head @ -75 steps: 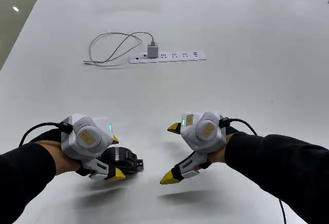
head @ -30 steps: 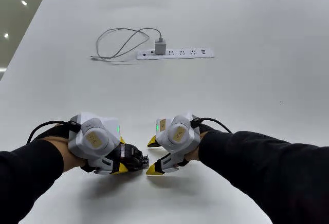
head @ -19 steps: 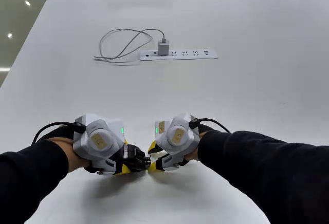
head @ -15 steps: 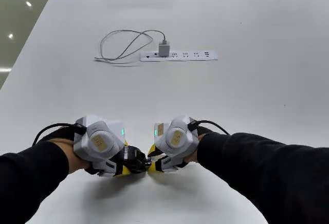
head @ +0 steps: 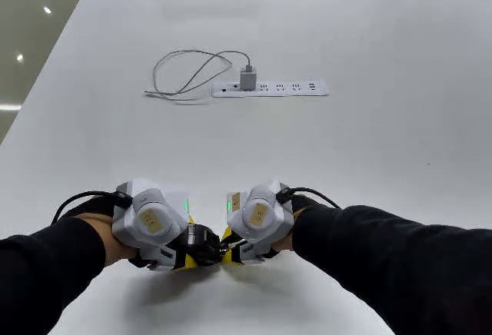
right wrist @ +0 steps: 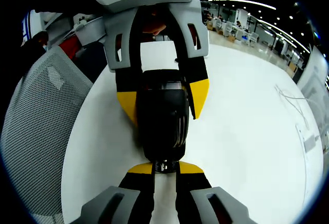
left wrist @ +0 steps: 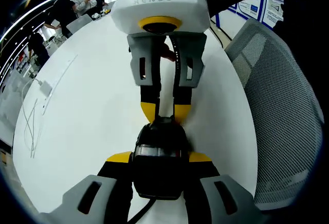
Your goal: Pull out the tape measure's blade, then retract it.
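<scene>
- Two claws now meet at lower centre: right claw (head: 229, 255), wide and apart earlier, has closed in.
- Left claw (head: 189, 257) grips the tape measure (left wrist: 159, 152), low over the surface (head: 346, 143).
- Right claw, narrow, seemingly pinches the blade tip (right wrist: 164, 165); pull next.

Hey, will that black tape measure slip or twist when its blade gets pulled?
Likely won't twist: the tape measure looks rigid and ribbed, clamped across by the left gripper. The right gripper pinches only its small end hook, so that hold might slip.
</scene>
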